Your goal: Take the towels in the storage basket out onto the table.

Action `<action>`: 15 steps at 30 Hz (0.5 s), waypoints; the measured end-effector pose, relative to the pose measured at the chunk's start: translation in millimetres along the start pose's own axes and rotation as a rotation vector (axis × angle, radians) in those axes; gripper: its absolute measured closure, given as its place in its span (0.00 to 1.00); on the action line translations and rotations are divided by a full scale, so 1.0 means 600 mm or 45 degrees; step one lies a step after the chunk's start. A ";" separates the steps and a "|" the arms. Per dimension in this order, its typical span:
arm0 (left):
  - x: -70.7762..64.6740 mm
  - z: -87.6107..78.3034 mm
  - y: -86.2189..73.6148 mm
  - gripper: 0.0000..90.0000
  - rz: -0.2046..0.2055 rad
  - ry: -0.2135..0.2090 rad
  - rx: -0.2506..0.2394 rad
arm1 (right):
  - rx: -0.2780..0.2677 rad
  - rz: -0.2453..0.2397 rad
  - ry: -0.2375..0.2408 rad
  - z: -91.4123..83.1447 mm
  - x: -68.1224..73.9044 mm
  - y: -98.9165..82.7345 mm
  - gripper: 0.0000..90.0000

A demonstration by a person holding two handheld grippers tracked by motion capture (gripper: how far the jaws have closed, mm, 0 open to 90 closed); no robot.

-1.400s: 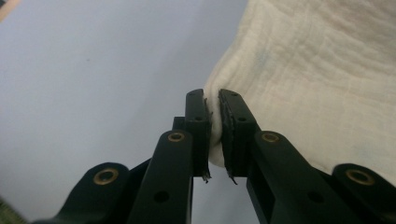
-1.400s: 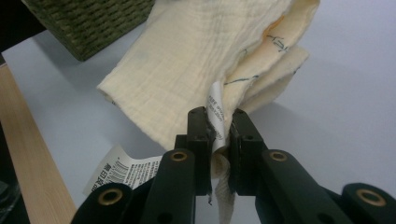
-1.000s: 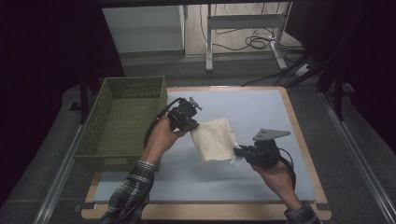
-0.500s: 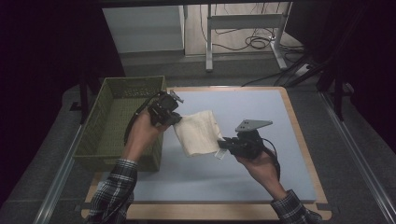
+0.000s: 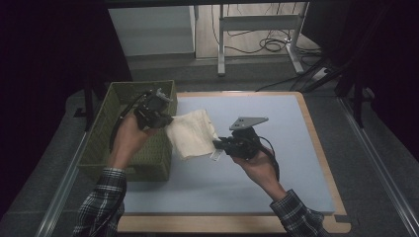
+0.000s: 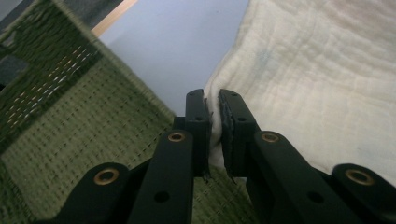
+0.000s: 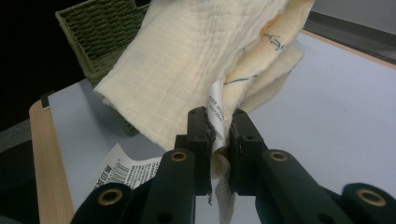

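Note:
A folded cream cloth (image 5: 190, 133) hangs in the air between my two grippers, at the right wall of a green woven basket (image 5: 111, 126). My left gripper (image 5: 165, 120) is shut on the cloth's left edge (image 6: 280, 74), above the basket's rim (image 6: 56, 102). My right gripper (image 5: 216, 143) is shut on the cloth's lower right corner (image 7: 187, 70), where a white printed label (image 7: 122, 169) dangles. The basket (image 7: 100, 32) stands behind the cloth in the right gripper view.
A pale blue mat (image 5: 276, 148) covers the wooden board (image 5: 316, 143) under the cloth. The basket sits at the mat's left edge. Metal table legs (image 5: 221, 44) and cables (image 5: 269, 44) lie on the floor beyond the board.
Both grippers have carried the cloth leftward, from the middle of the mat to the basket's right wall. The left hand now hovers over the basket's rim.

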State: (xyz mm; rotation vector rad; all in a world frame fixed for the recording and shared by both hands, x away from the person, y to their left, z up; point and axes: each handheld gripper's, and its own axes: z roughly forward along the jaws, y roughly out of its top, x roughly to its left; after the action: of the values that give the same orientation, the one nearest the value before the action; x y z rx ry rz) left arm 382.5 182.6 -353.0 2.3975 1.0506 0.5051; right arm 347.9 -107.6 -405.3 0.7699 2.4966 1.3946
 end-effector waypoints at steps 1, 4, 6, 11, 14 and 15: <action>0.004 -0.002 -0.003 0.92 -0.005 0.004 0.000 | 0.000 -0.001 0.003 0.004 0.003 0.003 0.89; 0.014 -0.009 -0.011 0.92 -0.018 0.022 0.002 | 0.003 -0.015 0.010 0.018 0.010 0.013 0.89; 0.021 -0.014 -0.017 0.92 -0.026 0.031 0.003 | 0.003 -0.023 0.016 0.027 0.016 0.019 0.89; 0.038 -0.026 -0.033 0.92 -0.058 0.053 0.001 | -0.002 -0.041 0.034 0.046 0.028 0.033 0.90; 0.049 -0.034 -0.041 0.92 -0.068 0.067 0.003 | -0.006 -0.045 0.046 0.057 0.035 0.041 0.89; 0.052 -0.036 -0.044 0.92 -0.073 0.073 0.004 | -0.008 -0.045 0.049 0.060 0.038 0.044 0.89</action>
State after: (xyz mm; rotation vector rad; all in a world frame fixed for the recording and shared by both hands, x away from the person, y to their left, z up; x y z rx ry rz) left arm 376.1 228.0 -345.3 2.3607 1.1419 0.5558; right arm 352.3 -57.8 -400.9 0.7003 2.5209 1.4180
